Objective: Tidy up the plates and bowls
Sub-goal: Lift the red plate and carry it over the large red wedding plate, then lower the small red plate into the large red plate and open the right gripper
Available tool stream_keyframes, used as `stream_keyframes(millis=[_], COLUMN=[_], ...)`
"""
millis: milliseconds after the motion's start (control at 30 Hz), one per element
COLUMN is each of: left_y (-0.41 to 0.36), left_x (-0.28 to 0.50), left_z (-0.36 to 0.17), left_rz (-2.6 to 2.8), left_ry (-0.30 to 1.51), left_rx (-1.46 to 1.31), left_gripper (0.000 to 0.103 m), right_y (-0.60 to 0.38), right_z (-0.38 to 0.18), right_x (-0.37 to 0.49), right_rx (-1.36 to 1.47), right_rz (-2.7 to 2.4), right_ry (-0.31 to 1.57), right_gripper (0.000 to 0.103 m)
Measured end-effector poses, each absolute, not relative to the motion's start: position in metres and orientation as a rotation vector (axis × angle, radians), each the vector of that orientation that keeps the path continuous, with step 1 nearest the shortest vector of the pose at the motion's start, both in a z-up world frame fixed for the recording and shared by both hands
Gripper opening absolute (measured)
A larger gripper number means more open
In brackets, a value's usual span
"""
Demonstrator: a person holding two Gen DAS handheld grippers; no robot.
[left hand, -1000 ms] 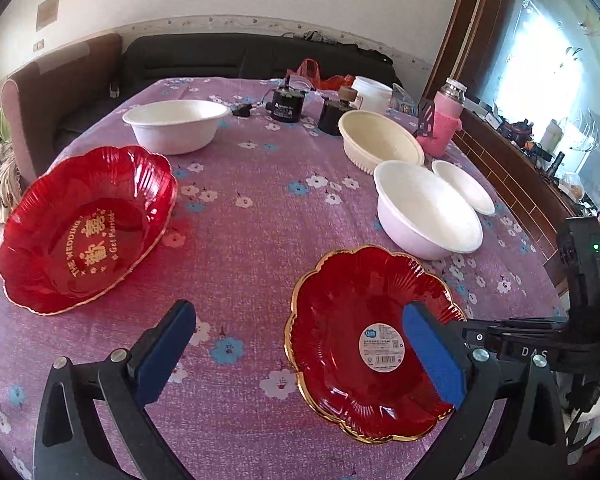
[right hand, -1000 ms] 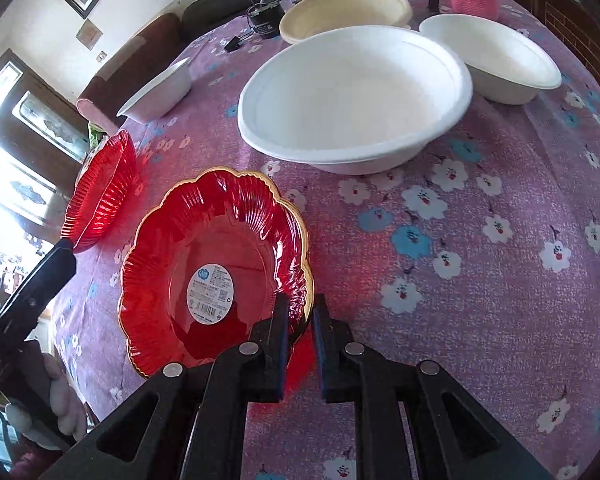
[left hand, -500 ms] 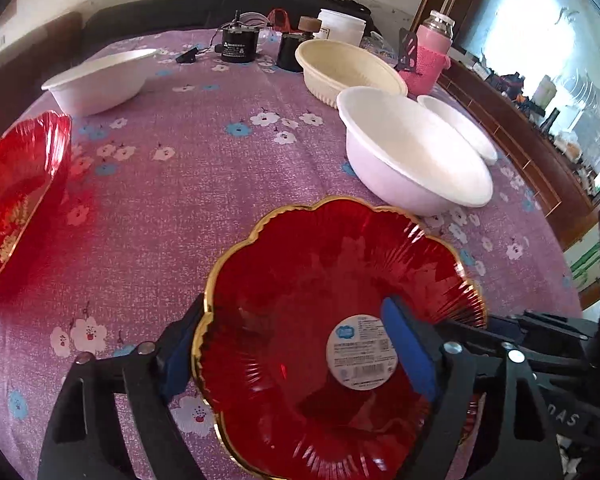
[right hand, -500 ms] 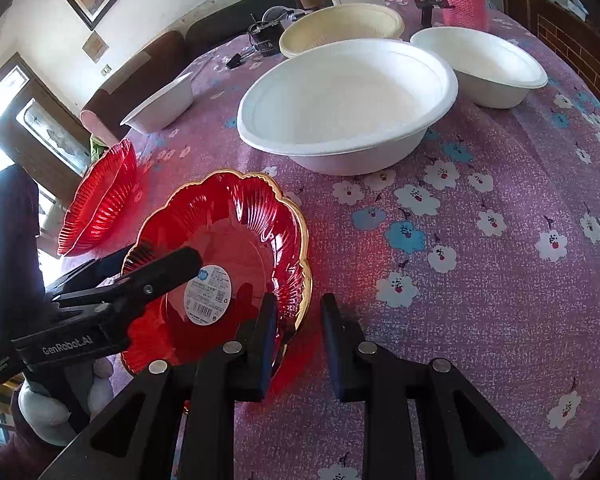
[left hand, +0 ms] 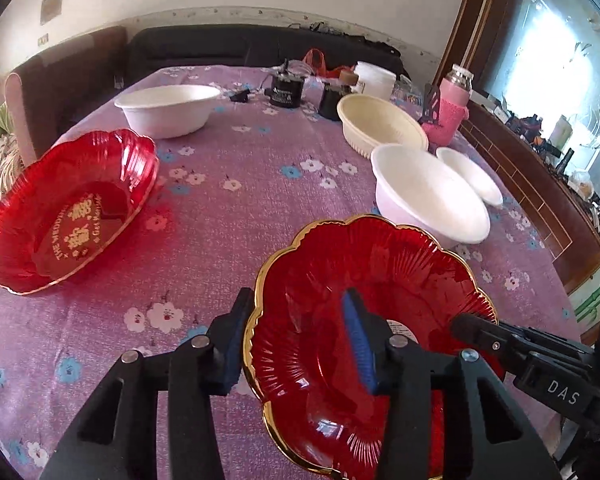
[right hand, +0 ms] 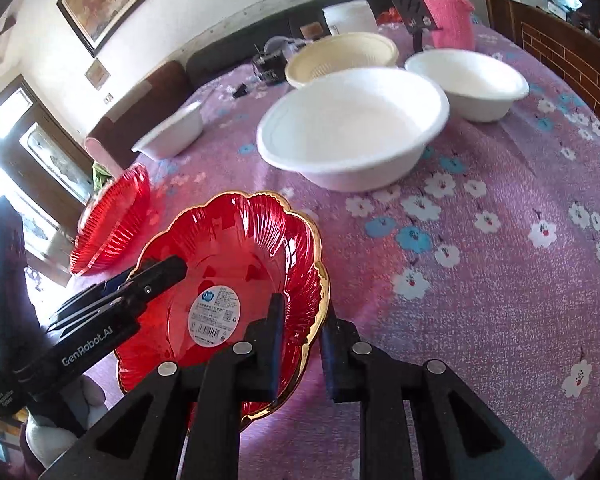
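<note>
A red gold-rimmed plate (left hand: 384, 280) with a white sticker (right hand: 215, 312) is held tilted above the purple cloth. My left gripper (left hand: 296, 344) is shut on its near-left rim, one finger inside and one outside. My right gripper (right hand: 300, 324) straddles the opposite rim with its jaws a little apart; I cannot tell whether they touch it. A second red plate with gold lettering (left hand: 72, 212) lies at the left, also in the right wrist view (right hand: 112, 220). A large white bowl (left hand: 428, 196) (right hand: 352, 124) sits just beyond the held plate.
A small white bowl (left hand: 470, 174) (right hand: 466, 80), a cream bowl (left hand: 382, 126) (right hand: 342, 56) and another white bowl (left hand: 168, 108) (right hand: 172, 134) stand on the table (left hand: 240, 200). A pink bottle (left hand: 450, 106), dark jars (left hand: 286, 90) and a white tub (left hand: 374, 80) sit at the far edge.
My left gripper has shut on the plate's left rim, and the plate has risen and tilted. My right gripper's jaws have opened slightly at the other rim.
</note>
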State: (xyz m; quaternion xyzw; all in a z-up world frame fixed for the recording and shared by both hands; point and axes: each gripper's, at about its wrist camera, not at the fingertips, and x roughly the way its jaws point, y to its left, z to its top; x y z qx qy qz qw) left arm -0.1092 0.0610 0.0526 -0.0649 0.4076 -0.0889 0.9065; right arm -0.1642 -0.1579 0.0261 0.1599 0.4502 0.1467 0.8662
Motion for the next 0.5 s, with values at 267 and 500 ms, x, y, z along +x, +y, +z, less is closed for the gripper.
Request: stream_keyframes(millis=[267, 500], left_y=[0.13, 0.218], left_x=[-0.098, -0.069], left_z=[0.093, 0.098], left_rz=[-0.071, 0.1], left_ry=[0.731, 0.699], left_rx=[-0.245, -0.34], left_gripper=[0.045, 0.056], right_y=[-0.097, -0.005], right_z=[0.062, 0.078], right_x=[-0.126, -0.061], right_rx=[0.32, 0.322], right_rz=[0.399, 0.552], right_ry=[0.932, 0.973], right_gripper=[0.018, 0.018])
